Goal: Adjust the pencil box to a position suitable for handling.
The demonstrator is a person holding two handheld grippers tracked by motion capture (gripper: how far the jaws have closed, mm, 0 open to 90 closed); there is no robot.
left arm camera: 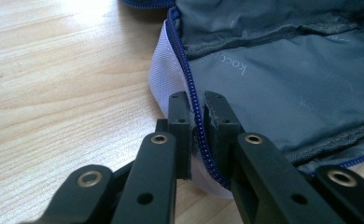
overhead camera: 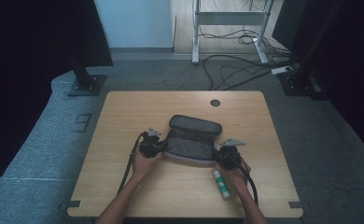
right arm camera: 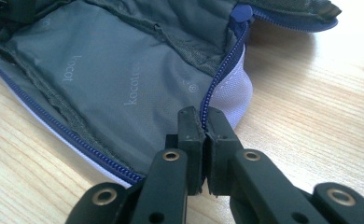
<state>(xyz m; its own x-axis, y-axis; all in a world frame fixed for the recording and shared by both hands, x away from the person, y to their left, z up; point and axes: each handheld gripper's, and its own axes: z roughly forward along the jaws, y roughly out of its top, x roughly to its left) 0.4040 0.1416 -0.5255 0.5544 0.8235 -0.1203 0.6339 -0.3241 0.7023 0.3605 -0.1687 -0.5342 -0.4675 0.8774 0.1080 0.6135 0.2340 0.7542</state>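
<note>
1. Pouch (overhead camera: 192, 140) lies open mid-table, glue stick (overhead camera: 221, 184) just beside it
2. Left gripper (left arm camera: 197, 103) and right gripper (right arm camera: 203, 119) each clamp the zipper edge (left arm camera: 189, 88)
3. Risk: thin edge slips free if pulled unevenly

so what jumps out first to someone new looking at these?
The open grey pouch at mid-table, lid flipped back, with the left gripper and right gripper each pinching its blue zipper edge at opposite ends. Next, the white glue stick lying on the wooden table beside the right hand.
</note>
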